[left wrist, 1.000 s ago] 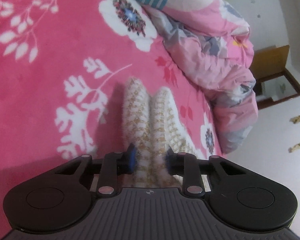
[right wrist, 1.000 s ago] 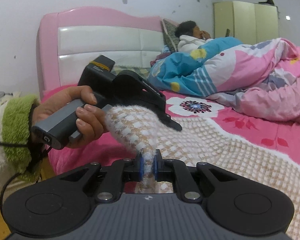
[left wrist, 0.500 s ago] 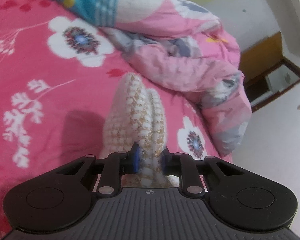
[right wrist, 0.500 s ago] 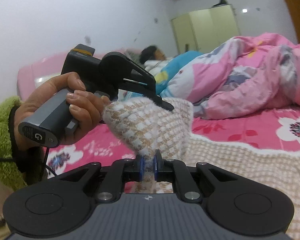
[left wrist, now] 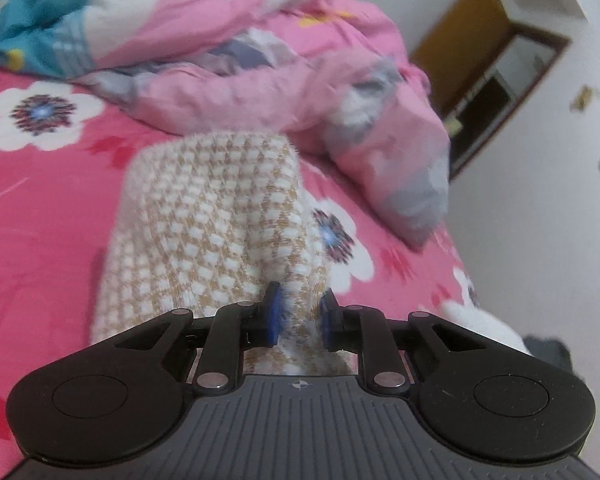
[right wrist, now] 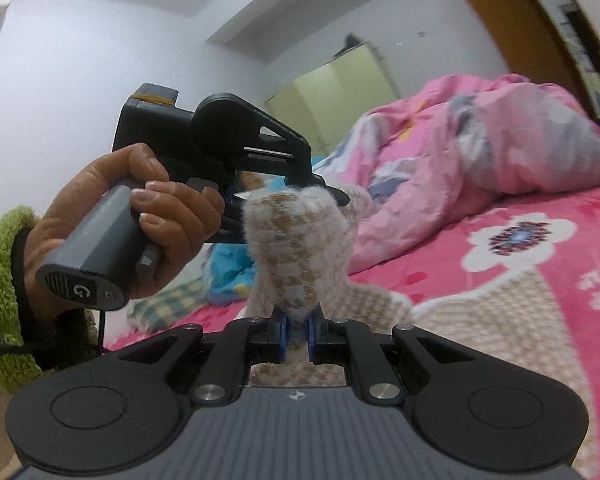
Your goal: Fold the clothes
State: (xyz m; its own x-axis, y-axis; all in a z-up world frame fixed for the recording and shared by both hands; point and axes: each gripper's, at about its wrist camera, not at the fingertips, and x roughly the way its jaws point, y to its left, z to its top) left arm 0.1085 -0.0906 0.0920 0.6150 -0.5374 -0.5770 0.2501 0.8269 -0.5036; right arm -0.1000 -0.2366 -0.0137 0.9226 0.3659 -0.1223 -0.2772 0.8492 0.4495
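Observation:
A fuzzy cream-and-tan checked knit sweater (left wrist: 212, 224) lies on the pink floral bed sheet (left wrist: 40, 208). My left gripper (left wrist: 299, 316) is shut on a bunched part of it, lifted off the bed. In the right wrist view the same sweater (right wrist: 300, 248) rises in a fold between the two tools, and the rest of it spreads flat to the right. My right gripper (right wrist: 296, 334) is shut on the fold's lower end. A hand (right wrist: 140, 216) with a green fuzzy sleeve holds the left tool, whose fingers (right wrist: 332, 198) pinch the fold's top.
A crumpled pink, blue and grey quilt (left wrist: 260, 72) is heaped along the far side of the bed, with a person lying under it at the top left. The bed's edge drops to a white floor (left wrist: 540, 240) on the right. A yellow-green wardrobe (right wrist: 340, 80) stands at the back.
Both grippers have risen and swung with the sweater; the held fold stands higher and hangs more upright. The left gripper closed tighter on the knit compared with a second ago.

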